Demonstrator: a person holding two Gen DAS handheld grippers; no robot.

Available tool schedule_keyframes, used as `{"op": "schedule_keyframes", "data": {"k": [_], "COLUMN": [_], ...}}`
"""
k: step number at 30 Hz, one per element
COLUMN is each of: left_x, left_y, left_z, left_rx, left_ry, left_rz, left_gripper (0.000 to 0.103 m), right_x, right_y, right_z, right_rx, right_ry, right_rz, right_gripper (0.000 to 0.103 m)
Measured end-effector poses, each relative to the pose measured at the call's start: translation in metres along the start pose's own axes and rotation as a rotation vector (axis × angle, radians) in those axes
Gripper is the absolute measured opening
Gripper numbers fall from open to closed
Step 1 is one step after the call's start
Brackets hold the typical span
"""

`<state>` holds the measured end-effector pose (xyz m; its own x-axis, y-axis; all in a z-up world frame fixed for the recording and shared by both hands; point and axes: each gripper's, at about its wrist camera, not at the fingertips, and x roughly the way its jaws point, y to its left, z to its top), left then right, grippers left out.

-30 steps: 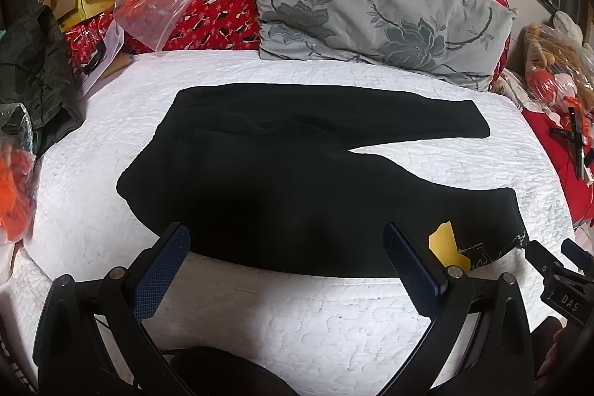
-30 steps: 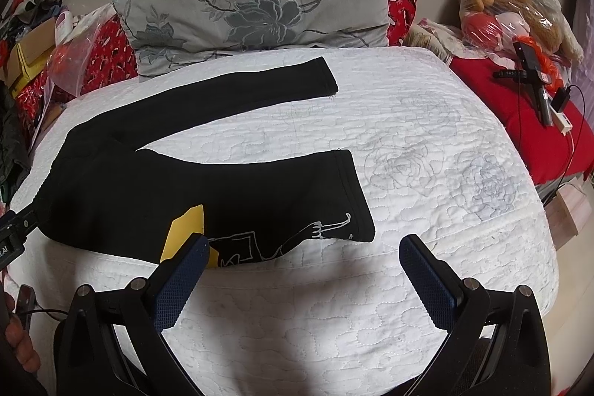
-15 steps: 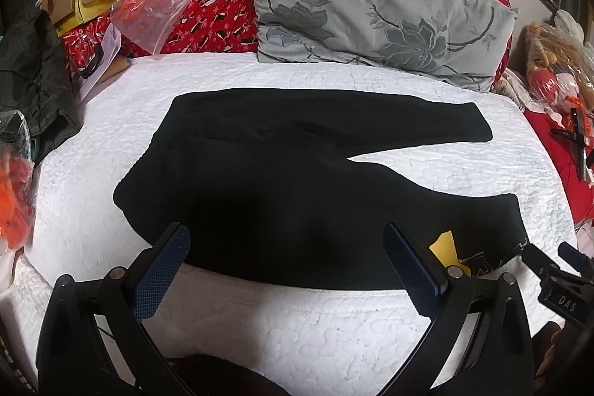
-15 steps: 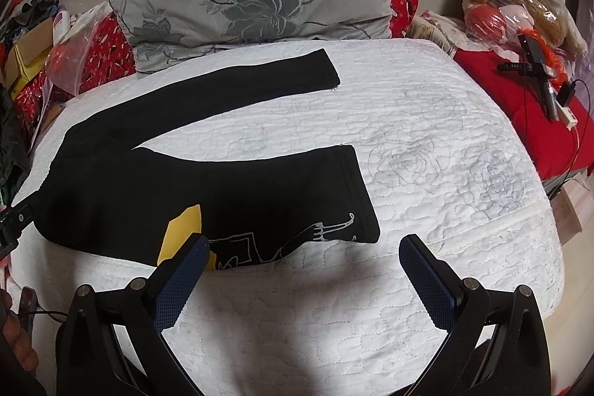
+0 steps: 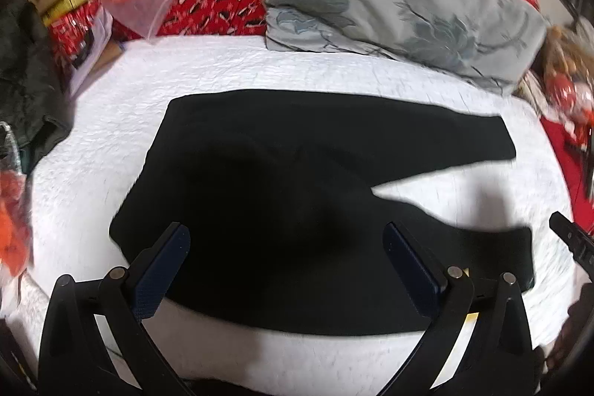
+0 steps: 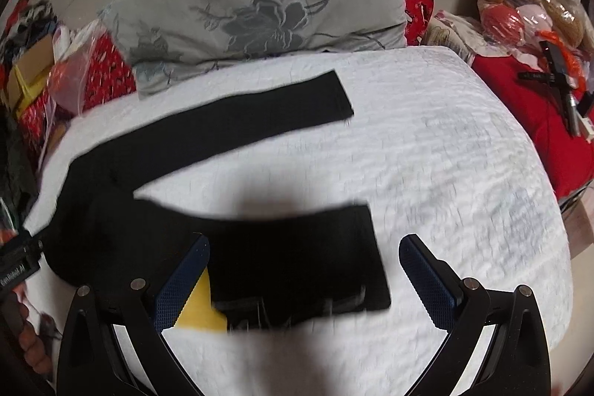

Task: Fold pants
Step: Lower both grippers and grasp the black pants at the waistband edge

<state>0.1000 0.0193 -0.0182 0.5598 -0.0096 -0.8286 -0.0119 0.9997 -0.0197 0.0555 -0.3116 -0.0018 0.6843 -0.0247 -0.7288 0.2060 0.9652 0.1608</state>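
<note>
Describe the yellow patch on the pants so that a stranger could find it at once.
On the white bed lie black pants, legs spread apart. Follow the nearer leg to its front edge, close to the cuff. The yellow patch sits there beside thin white line art, the only bright colour on the black cloth.

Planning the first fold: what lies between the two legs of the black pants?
Only bare white quilt: a wedge between the far leg and near leg of the black pants, clearest in the right wrist view.
</note>
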Motion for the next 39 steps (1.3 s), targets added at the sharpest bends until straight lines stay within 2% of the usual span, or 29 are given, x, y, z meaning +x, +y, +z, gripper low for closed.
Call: {"op": "schedule_keyframes", "data": {"k": [5, 10, 13, 16, 22, 27, 28, 29, 30, 31, 32, 33, 34, 35, 39], "left_x": [0.038, 0.082, 0.110, 0.137, 0.176, 0.203, 0.204, 0.203, 0.200, 0.199, 0.197, 0.195, 0.191, 0.186, 0.152], "left_y": [0.046, 0.095, 0.122, 0.139, 0.149, 0.138, 0.136, 0.133, 0.131, 0.128, 0.126, 0.124, 0.123, 0.124, 0.126], "left_z": [0.071, 0.120, 0.130, 0.133, 0.138, 0.134, 0.134, 0.135, 0.136, 0.138, 0.139, 0.141, 0.142, 0.143, 0.148], "left_rx": [-0.094, -0.213, -0.310, -0.377, -0.388, -0.361, -0.357, -0.350, -0.343, -0.334, -0.325, -0.323, -0.328, -0.341, -0.347], "left_ry": [0.163, 0.251, 0.322, 0.378, 0.430, 0.494, 0.485, 0.466, 0.449, 0.440, 0.434, 0.427, 0.429, 0.430, 0.356], "left_rz": [-0.071, -0.069, -0.114, -0.125, -0.123, -0.093, -0.081, -0.063, -0.042, -0.026, -0.013, -0.016, -0.032, -0.059, -0.080], "left_gripper": [0.103, 0.103, 0.103, 0.103, 0.103, 0.103, 0.103, 0.098, 0.088, 0.079, 0.061, 0.043, 0.034, 0.033, 0.033], "right_x": [0.036, 0.092, 0.121, 0.148, 0.195, 0.221, 0.221, 0.221, 0.219, 0.219, 0.219, 0.218, 0.218, 0.216, 0.193], "right_y": [-0.023, -0.034, -0.041, -0.045, -0.041, -0.029, -0.026, -0.023, -0.020, -0.018, -0.016, -0.016, -0.017, -0.017, -0.012], "right_z": [0.060, 0.108, 0.125, 0.137, 0.148, 0.148, 0.148, 0.148, 0.148, 0.149, 0.148, 0.147, 0.148, 0.149, 0.148], "right_rx": [0.030, 0.009, 0.014, 0.022, 0.000, -0.043, -0.054, -0.064, -0.076, -0.083, -0.099, -0.114, -0.116, -0.112, -0.107], "right_ry": [0.024, 0.093, 0.127, 0.172, 0.257, 0.307, 0.304, 0.298, 0.289, 0.293, 0.298, 0.302, 0.315, 0.312, 0.277], "right_rz": [0.003, -0.008, 0.001, 0.020, 0.071, 0.095, 0.097, 0.106, 0.110, 0.110, 0.104, 0.108, 0.123, 0.128, 0.140], "right_gripper": [0.103, 0.103, 0.103, 0.103, 0.103, 0.097, 0.093, 0.082, 0.073, 0.055, 0.037, 0.027, 0.016, 0.013, 0.010]}}
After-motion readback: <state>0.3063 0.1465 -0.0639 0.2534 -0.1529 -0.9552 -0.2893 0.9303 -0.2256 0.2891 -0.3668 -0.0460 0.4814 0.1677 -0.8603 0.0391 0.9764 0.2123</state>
